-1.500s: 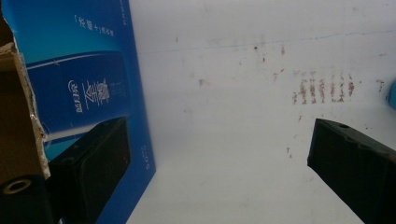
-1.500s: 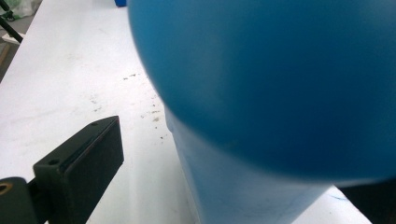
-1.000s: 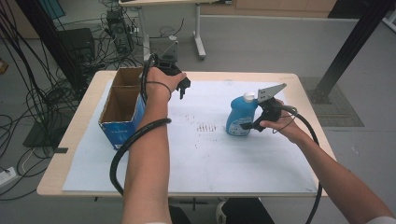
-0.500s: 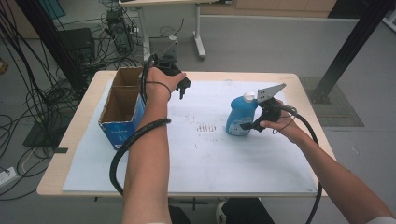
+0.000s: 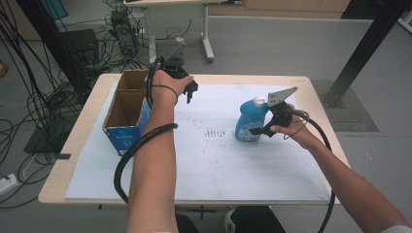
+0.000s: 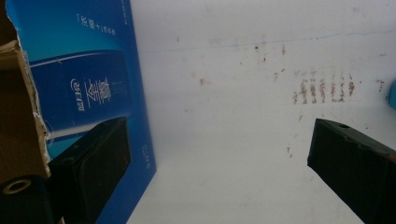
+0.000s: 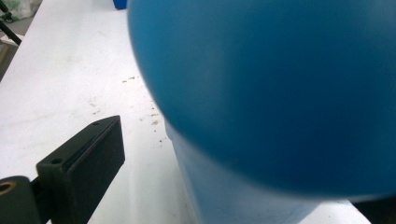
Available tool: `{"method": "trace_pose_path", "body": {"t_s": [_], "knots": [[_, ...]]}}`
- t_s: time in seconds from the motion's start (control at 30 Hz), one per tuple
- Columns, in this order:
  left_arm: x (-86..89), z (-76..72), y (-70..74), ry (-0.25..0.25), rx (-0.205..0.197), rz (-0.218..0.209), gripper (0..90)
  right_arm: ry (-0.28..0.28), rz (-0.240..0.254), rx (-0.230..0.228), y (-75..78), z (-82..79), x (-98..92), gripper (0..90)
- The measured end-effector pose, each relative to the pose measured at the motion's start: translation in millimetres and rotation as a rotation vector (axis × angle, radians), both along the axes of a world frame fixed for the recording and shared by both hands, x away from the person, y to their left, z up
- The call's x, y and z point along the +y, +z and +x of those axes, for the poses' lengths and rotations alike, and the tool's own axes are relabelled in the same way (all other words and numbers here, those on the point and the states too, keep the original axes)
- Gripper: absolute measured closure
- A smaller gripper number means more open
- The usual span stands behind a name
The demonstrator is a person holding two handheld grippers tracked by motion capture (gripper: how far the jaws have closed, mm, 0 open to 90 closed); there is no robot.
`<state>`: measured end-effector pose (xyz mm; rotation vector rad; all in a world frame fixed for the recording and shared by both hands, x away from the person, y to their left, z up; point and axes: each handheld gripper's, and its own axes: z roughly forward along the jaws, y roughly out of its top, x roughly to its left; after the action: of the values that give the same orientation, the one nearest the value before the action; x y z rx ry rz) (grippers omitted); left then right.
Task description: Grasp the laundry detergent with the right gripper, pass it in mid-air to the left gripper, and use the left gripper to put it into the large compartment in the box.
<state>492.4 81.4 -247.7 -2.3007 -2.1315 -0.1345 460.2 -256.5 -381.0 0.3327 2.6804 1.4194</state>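
Here, in the high view, a wooden table (image 5: 73,160) covered by a white sheet (image 5: 214,160) sits at mid frame; on the sheet's left edge stands an open cardboard box (image 5: 127,114) with blue sides, its two compartments brown inside; just right of the box, in the upper middle of the frame, the left gripper (image 5: 190,92) hangs above the sheet in a hand, a black cable looping down along the forearm toward the bottom edge; faint reddish marks (image 5: 214,132) dot the sheet at centre; right of centre stands a blue bottle (image 5: 248,121) with a white cap, upright on the sheet; the right gripper (image 5: 260,130) meets the bottle's right side, a grey plate on top of it, the hand behind it at the right.

In the left gripper view, the box's blue printed wall (image 6: 88,93) fills the left side; the two black jaws rise from the lower left and lower right corners, wide apart with bare sheet between them; the reddish marks (image 6: 322,88) lie at the upper right.

In the right gripper view, one black jaw stands at the lower left, apart from the bottle (image 7: 280,93), which looms blurred across the centre and right; the other jaw is mostly hidden at the lower right corner; the jaws are spread with the bottle between them, and I cannot tell whether they touch it.
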Motion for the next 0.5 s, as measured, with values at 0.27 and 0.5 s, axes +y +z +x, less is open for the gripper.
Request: {"method": "trace_pose_path", "body": {"t_s": [0.27,0.5], "knots": [[0.5,0.2,1.0,0.001,-0.002,0.0,6.5,0.008,-0.001,-0.012,-1.7,1.3,0.7,12.8],[0.7,0.0,0.0,-0.001,0.0,0.003,6.5,0.019,0.011,-0.03,-1.4,3.0,1.1,25.4]]}}
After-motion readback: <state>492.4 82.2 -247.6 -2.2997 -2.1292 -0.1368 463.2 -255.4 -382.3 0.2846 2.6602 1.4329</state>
